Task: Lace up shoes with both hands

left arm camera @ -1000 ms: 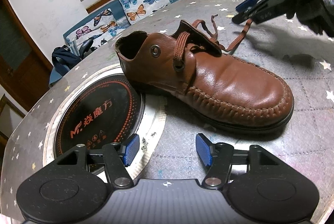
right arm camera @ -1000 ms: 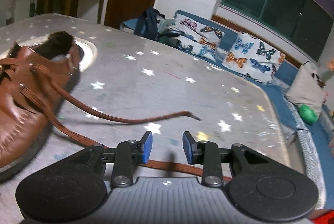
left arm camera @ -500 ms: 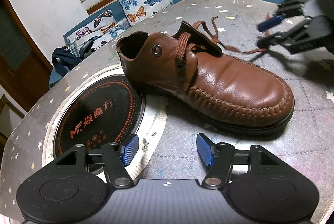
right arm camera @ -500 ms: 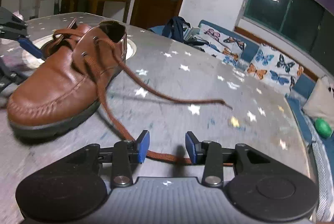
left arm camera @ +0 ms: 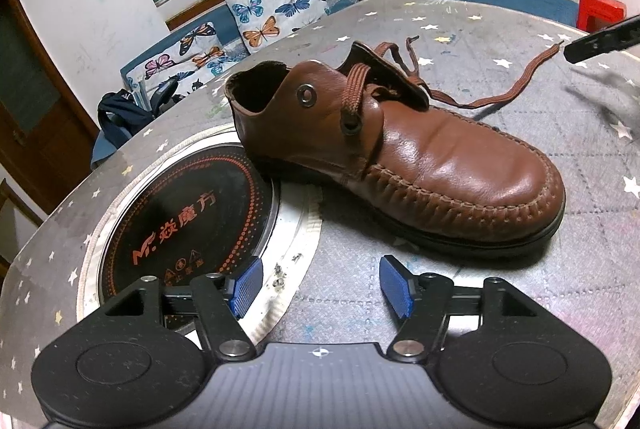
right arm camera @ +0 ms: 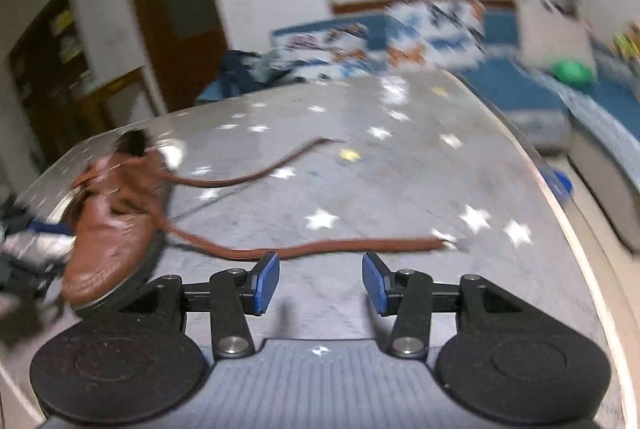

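Right hand-held gripper (right arm camera: 316, 279) opening, nothing between the pads; lace (right arm camera: 352, 244) lies loose on the tabletop (right arm camera: 400, 181) just beyond. Left hand-held gripper (left arm camera: 320, 281) open, empty, near the shoe (left arm camera: 400, 149). Lower eyelet threaded, upper eyelet (left arm camera: 306, 95) empty: lacing partly done, untied.

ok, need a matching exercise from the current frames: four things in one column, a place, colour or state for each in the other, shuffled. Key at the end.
Things:
1. shoe
2. right gripper
3. lace end
4. induction hob

Descriptions:
A. black round plate with orange print, set into the table, beside the shoe's heel
B. brown leather, standing upright on the table, upper eyelet empty
C. flat on the table, stretched out just beyond blue pads, gripped by nothing
D. fingers parted and opening, nothing between them

Pairs: 1-B, 2-D, 3-C, 4-A
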Available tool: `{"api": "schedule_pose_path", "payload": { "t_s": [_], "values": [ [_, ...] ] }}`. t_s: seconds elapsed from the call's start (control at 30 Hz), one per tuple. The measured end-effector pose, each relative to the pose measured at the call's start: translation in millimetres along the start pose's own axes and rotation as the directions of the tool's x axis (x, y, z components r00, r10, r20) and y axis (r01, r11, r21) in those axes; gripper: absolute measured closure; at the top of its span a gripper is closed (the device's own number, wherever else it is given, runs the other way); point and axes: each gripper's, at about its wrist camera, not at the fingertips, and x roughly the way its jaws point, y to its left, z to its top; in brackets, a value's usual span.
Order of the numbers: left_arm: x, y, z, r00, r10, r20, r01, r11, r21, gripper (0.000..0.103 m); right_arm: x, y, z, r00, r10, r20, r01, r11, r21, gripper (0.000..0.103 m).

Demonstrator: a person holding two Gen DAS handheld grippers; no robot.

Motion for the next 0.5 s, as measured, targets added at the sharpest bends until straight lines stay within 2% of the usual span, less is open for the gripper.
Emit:
{"api": "schedule_pose_path", "payload": {
  "t_s": [0.13, 0.27, 0.37, 0.5],
  "values": [
    [0, 0, -1, 1.000, 0.001, 0.003, -0.001, 1.000, -0.007, 0.035, 19, -28, 4, 0.999, 0.004, -0.042, 0.004, 0.985, 0.171, 0.053],
    [0, 1, 0, 1.000, 0.002, 0.002, -0.002, 1.000, -0.013, 0.034, 35, -35, 14, 1.000, 0.015, -0.028, -0.008, 0.972, 0.237, 0.049],
    [0, 0, 0, 1.000, 0.005, 0.002, -0.005, 1.000, -0.014, 0.034, 52, -29, 23, 1.000, -0.001, -0.016, 0.005, 0.975, 0.223, 0.049],
    [0, 0, 0, 1.000, 0.005, 0.002, -0.005, 1.000, -0.024, 0.034, 78, -6, 30, 0.999, -0.037, 0.003, 0.036, 0.994, 0.102, 0.049]
  ]
}}
